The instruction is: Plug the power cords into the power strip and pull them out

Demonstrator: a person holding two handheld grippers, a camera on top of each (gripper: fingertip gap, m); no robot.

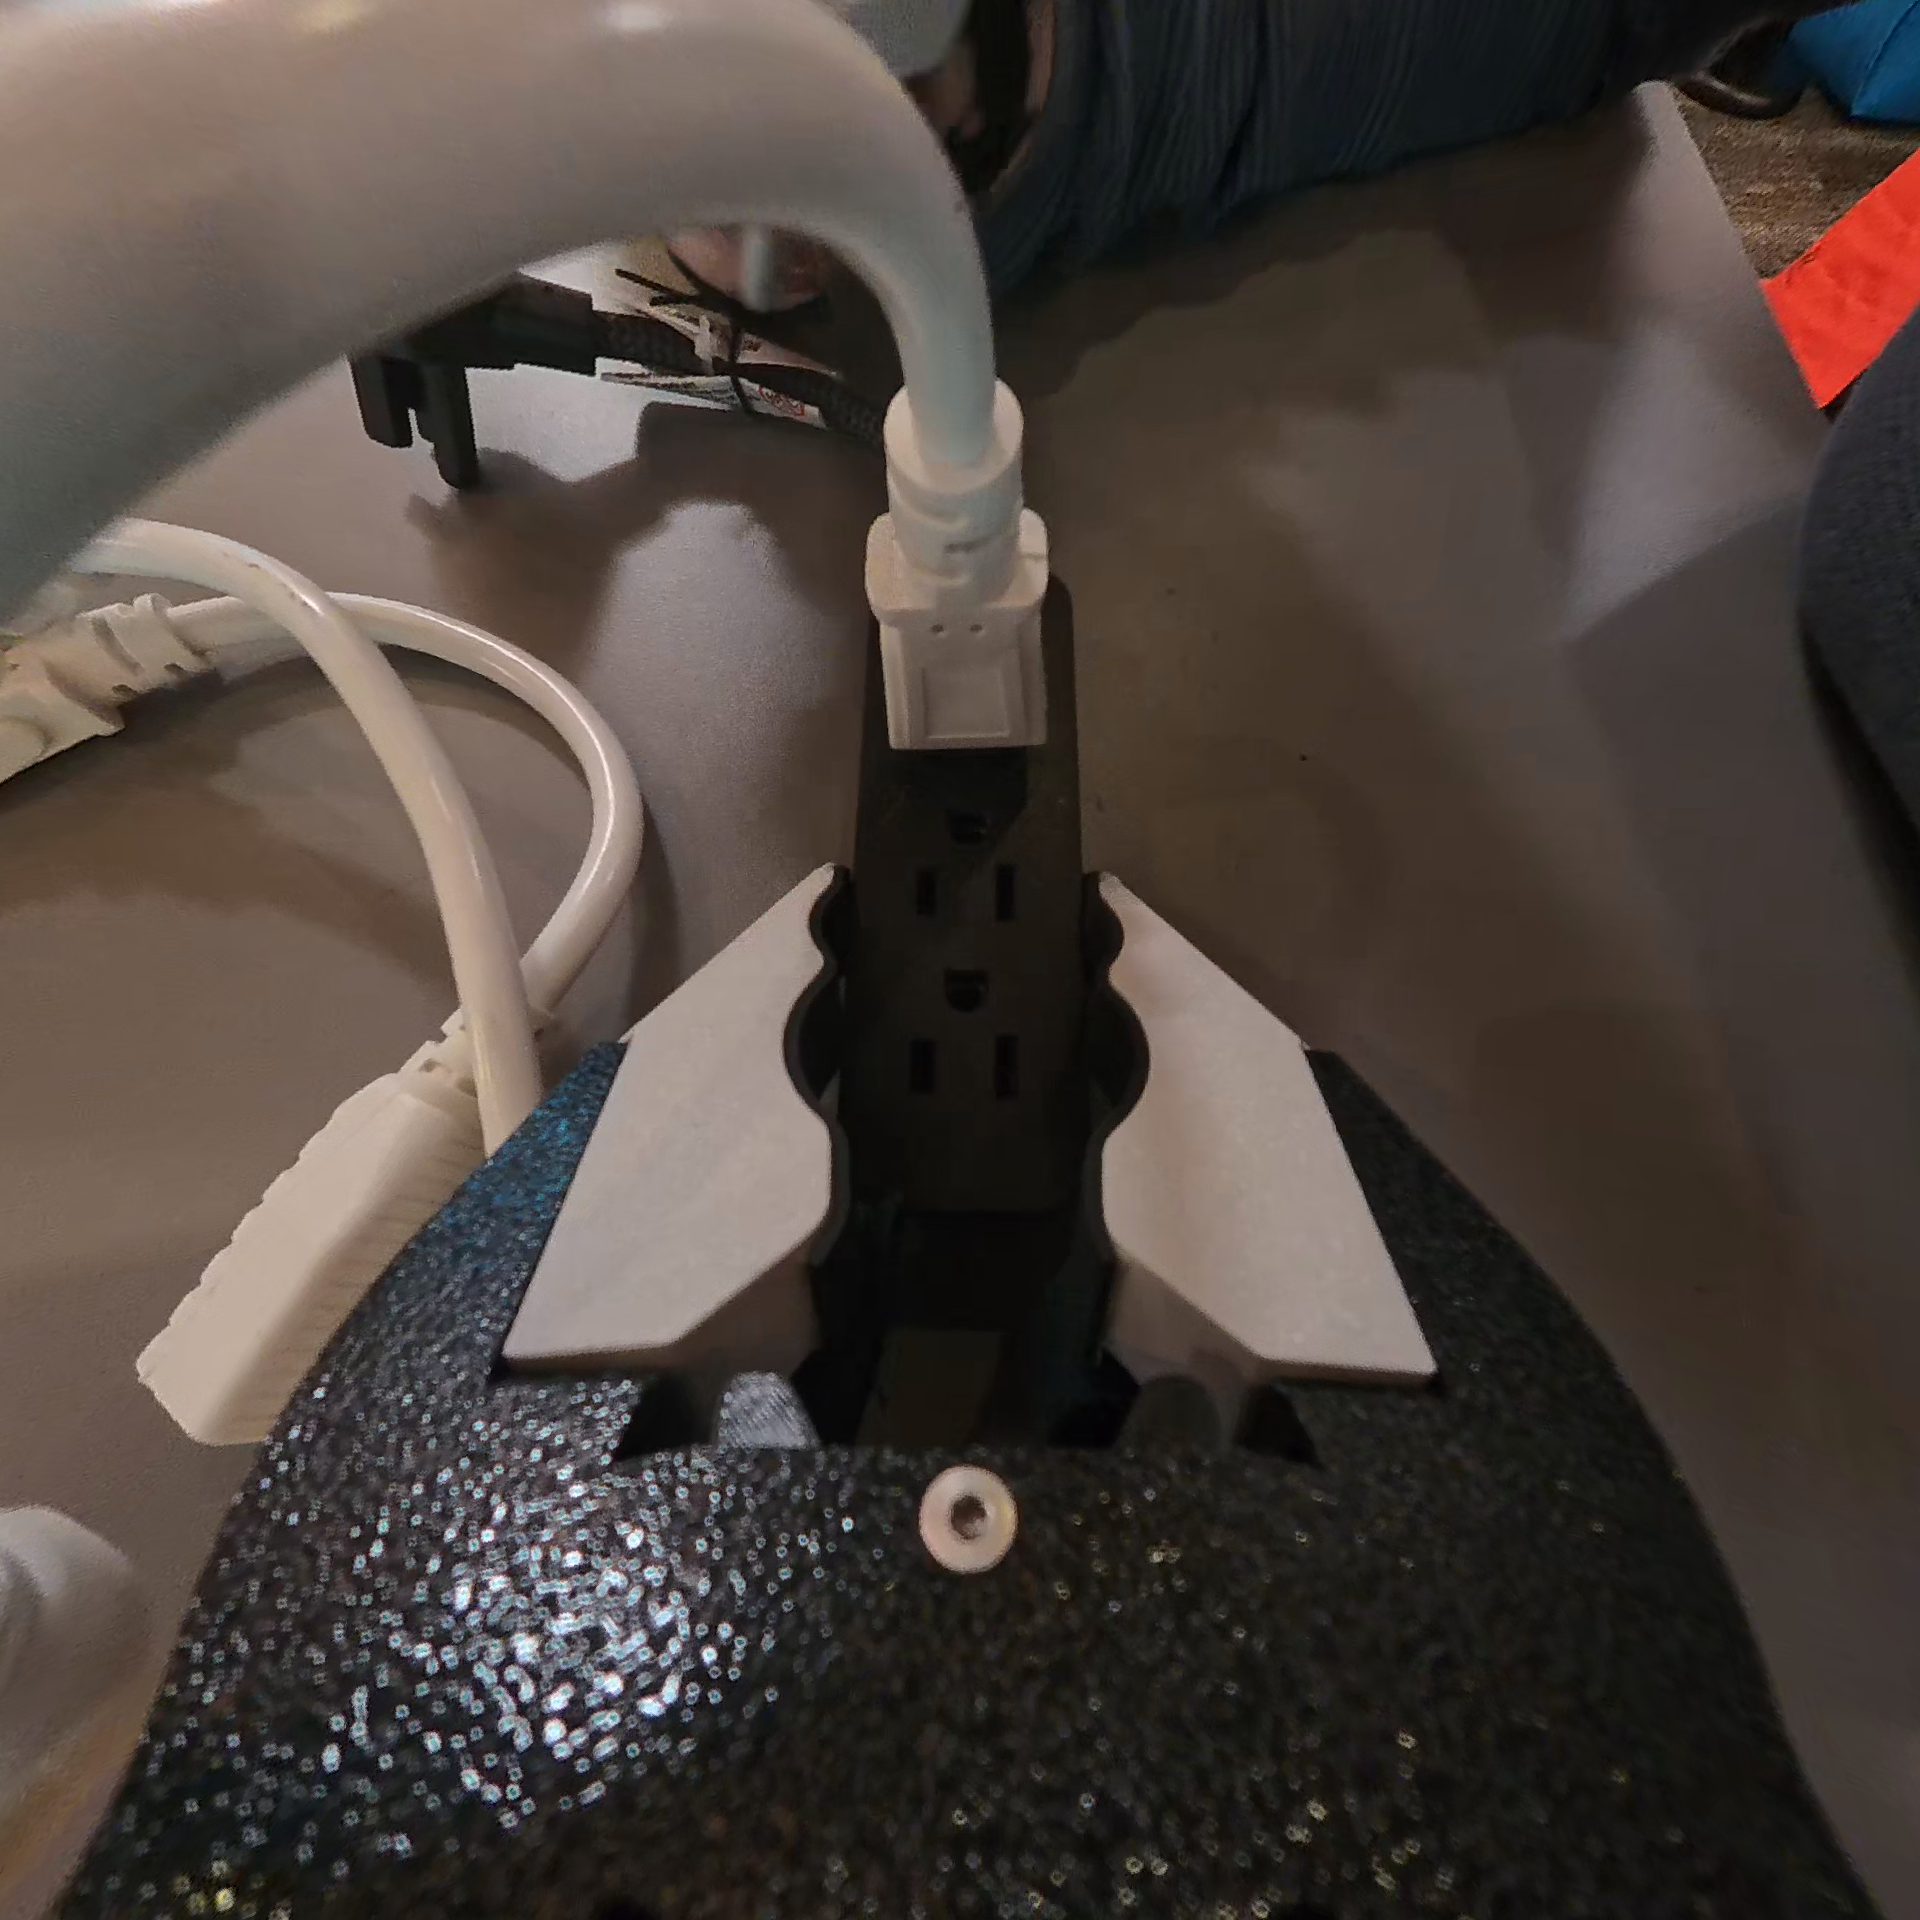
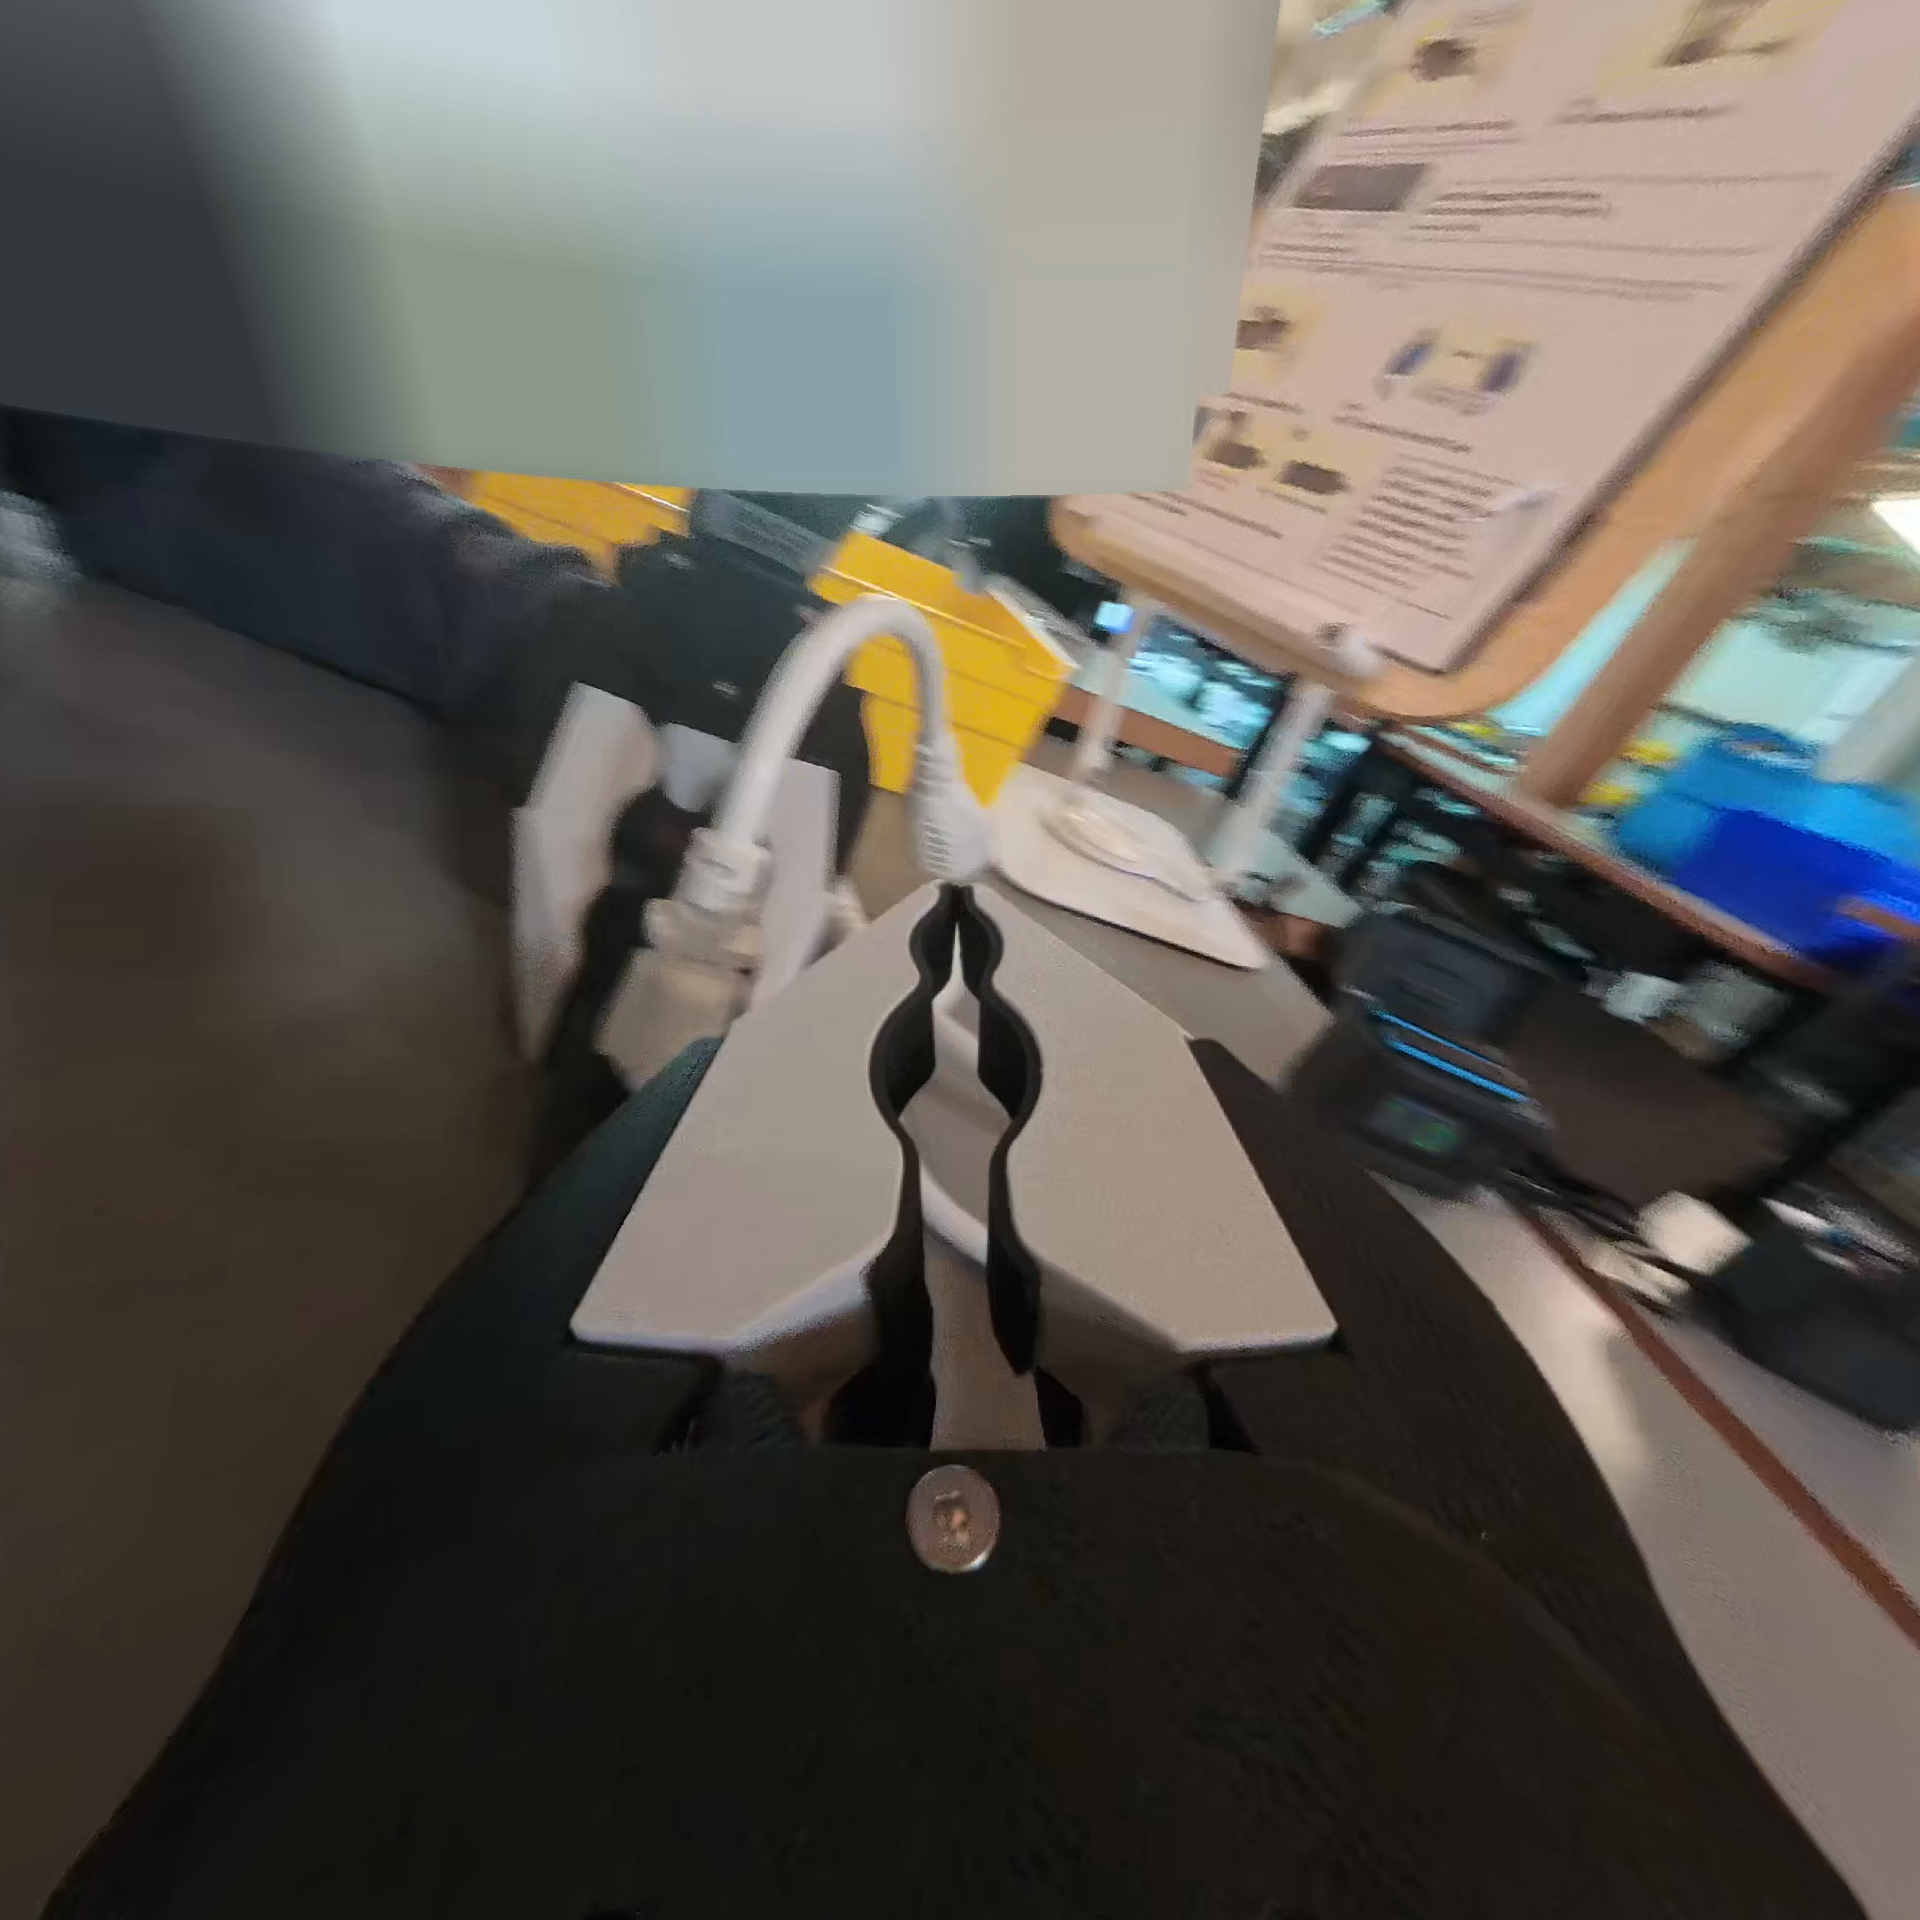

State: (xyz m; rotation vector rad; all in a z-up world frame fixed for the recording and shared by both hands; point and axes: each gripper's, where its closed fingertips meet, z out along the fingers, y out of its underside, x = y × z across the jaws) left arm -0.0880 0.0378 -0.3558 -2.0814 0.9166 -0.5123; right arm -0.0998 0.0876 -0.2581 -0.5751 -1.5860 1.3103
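A black power strip (image 1: pixel 961 997) lies on the grey table (image 1: pixel 1351 831). My left gripper (image 1: pixel 966 904) is shut on it, one white finger on each side. A white plug (image 1: pixel 956 665) sits in the strip's far socket, and its white cord (image 1: pixel 935 343) arcs up and left. Two nearer sockets are empty. A second white cord with its plug (image 1: pixel 312 1247) lies loose at the left. In the right wrist view my right gripper (image 2: pixel 954 904) is shut on the other end of the arcing cord (image 2: pixel 940 821). The plugged end (image 2: pixel 717 883) and the left gripper's finger (image 2: pixel 566 831) show beyond.
A black clamp-like part with cable ties (image 1: pixel 436 405) stands at the table's back. A person in striped clothing (image 1: pixel 1247 125) is behind the table. A poster board on a stand (image 2: pixel 1455 312), a yellow bin (image 2: pixel 935 665) and a black device (image 2: pixel 1434 1070) lie to the right.
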